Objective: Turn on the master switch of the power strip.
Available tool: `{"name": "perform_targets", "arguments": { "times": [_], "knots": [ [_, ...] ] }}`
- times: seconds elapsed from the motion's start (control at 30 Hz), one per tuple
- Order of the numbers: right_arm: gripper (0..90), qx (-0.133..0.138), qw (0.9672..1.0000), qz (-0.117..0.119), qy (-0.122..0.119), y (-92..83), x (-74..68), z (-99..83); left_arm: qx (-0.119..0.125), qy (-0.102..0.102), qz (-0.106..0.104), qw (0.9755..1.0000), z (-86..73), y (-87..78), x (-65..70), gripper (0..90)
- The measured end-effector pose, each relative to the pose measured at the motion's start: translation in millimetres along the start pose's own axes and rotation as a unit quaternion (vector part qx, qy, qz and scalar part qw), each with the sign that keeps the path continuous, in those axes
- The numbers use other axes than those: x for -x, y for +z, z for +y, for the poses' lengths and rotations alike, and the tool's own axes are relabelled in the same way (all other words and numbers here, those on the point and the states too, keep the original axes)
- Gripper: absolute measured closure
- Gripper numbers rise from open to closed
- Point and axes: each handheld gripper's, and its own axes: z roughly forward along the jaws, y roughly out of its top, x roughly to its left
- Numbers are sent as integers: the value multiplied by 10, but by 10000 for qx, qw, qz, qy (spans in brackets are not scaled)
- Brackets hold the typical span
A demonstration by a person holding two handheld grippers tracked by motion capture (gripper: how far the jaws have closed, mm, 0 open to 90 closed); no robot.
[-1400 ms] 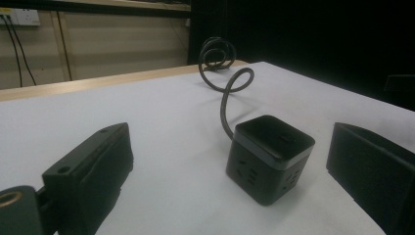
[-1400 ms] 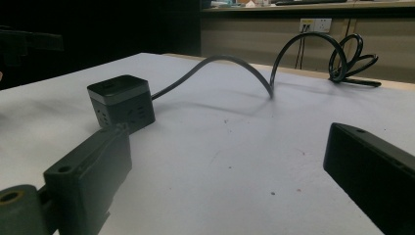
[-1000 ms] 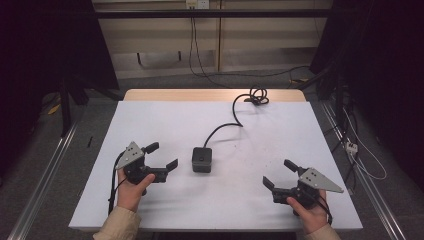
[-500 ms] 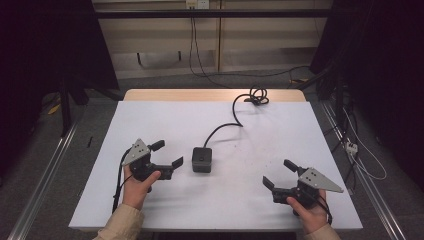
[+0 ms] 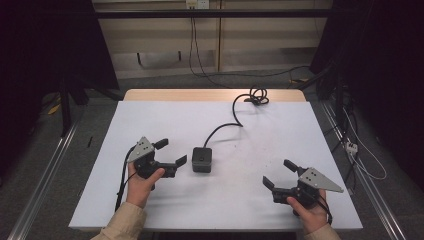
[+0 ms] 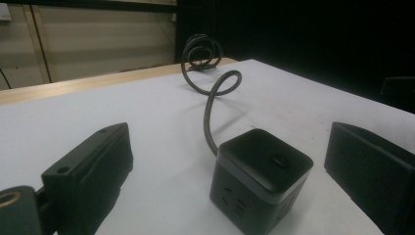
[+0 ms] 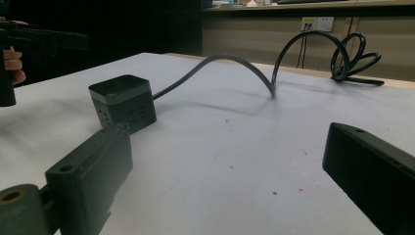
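We look down on a white tabletop [image 5: 150, 115] whose far edge shows a strip of bare wood. A black cable [image 5: 235, 117] runs from a coil at that far edge, right of centre, and curves toward us across the sheet to a small black cube power socket [image 5: 202, 159] sitting near the middle of the tabletop, a little to the left.

Our left tongs [image 5: 170, 152] are held just left of the cube, their jaws spread apart with nothing between them; the near jaw tip lies close beside the cube's left face, though we cannot tell whether it touches. In the left gripper view the cube [image 6: 261, 179] stands between the two black jaws, nearer the right one, outlets on its side and a round button on top.

Our right tongs [image 5: 278, 173] rest at the near right of the tabletop, well apart from the cube, jaws also spread and empty. The right gripper view shows the cube [image 7: 123, 102] off to the far left.
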Motion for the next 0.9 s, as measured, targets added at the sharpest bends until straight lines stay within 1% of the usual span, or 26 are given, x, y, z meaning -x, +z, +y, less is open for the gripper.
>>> {"name": "perform_targets", "arguments": {
  "times": [0.13, 0.37, 0.43, 0.5, 0.9],
  "knots": [
    [39, 2, 10000, 1, 15, 2, -2, 0, -8, 26, -10, 10000, 10, 26, 0, 36],
    [39, 13, 10000, -1, 39, 1, -3, 2, -28, -3, -43, 10000, 19, 84, 10, 40],
    [40, 6, 10000, 8, 13, 1, 0, 1, -35, 11, -43, 10000, 20, 92, 10, 43],
    [40, 16, 10000, -2, 37, 2, -4, 3, -43, 25, -49, 10000, 26, 104, 11, 44],
    [41, 4, 10000, 14, 16, 3, -4, 2, -81, -12, -77, 9999, 30, 183, 19, 64]
  ]
}}
